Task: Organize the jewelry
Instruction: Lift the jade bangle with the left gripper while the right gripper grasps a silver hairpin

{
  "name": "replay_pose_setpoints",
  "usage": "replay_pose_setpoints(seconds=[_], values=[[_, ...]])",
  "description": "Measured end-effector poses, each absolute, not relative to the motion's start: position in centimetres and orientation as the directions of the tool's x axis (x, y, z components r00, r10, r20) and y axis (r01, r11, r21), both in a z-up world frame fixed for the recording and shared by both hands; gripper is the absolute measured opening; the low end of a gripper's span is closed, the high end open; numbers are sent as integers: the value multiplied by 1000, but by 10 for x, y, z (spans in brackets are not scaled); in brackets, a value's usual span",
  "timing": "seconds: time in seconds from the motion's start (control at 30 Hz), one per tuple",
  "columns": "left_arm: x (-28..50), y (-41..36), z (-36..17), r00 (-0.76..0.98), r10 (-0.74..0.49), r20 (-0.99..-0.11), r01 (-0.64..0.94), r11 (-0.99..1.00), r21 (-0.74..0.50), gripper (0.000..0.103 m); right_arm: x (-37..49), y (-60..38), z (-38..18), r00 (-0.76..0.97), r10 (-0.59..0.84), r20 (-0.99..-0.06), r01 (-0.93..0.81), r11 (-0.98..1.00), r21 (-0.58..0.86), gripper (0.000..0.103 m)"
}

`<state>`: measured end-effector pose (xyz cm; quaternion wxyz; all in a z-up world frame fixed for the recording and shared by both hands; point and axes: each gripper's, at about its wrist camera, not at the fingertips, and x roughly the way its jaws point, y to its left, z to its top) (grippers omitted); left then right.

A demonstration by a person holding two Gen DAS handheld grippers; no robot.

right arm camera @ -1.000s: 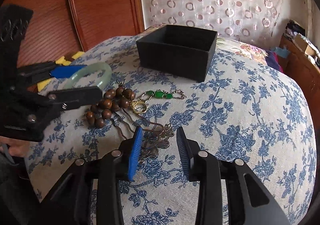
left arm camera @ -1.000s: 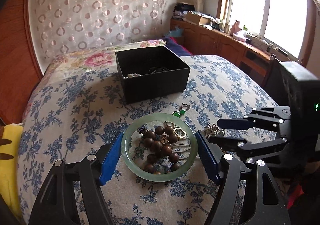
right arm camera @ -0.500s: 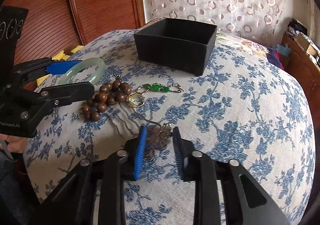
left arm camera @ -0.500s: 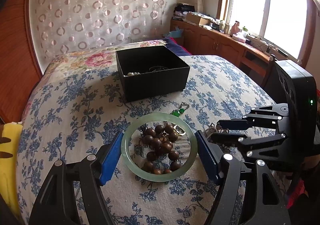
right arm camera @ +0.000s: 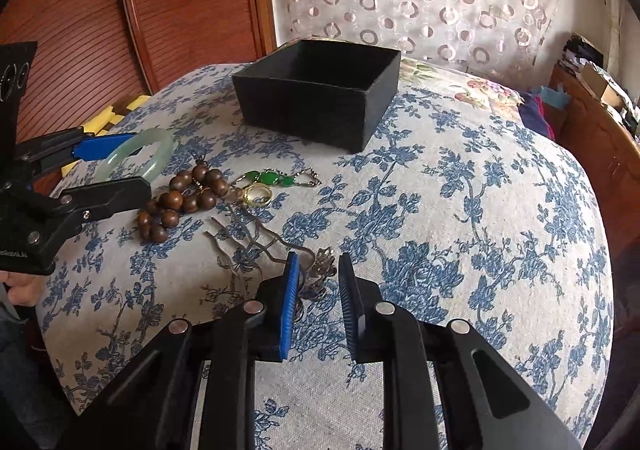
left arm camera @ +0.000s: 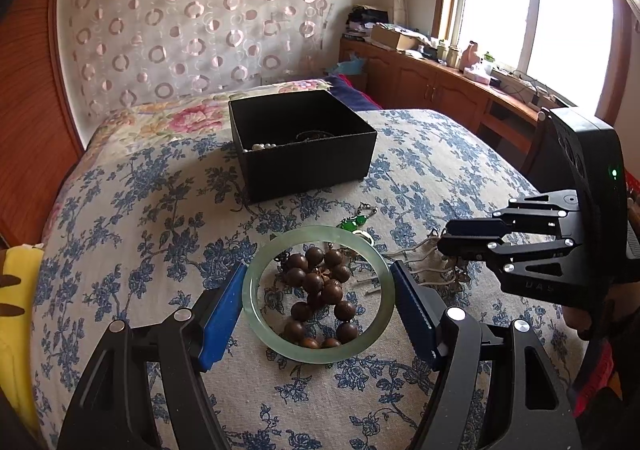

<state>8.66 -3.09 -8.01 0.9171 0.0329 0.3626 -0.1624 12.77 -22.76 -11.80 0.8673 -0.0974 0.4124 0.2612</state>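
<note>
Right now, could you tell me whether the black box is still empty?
No, white pearl beads lie inside the black box in the left wrist view.

faint "UAS" – right claw [left arm camera: 448,240] body

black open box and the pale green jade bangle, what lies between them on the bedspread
In the left wrist view, only a green-stone chain bracelet lies on the blue floral bedspread between black open box and pale green jade bangle.
</note>
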Motion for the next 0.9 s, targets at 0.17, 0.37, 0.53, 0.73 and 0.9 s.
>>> replay_pose_setpoints(seconds=[0.17,0.37,0.53,0.73,0.9], values=[[86,-32,-80,684,-276,-675,324,944,-58,69,120,-230,-120,535,359,-764,-486,871,69,43],[86,-34,-81,681,-283,-675,329,942,-62,69,121,-236,-125,524,387,-759,-431,889,155,44],[86,-34,-81,684,-282,-672,327,943,-63,69,122,-237,-125,510,415,-753,-432,881,193,19],[85,-31,-78,689,-284,-666,327,943,-64,69,118,-241,-113,529,416,-740,-457,874,165,15],[87,-31,-75,697,-282,-659,326,944,-60,69,116,-246,-97,567,399,-721,-470,875,114,13]])
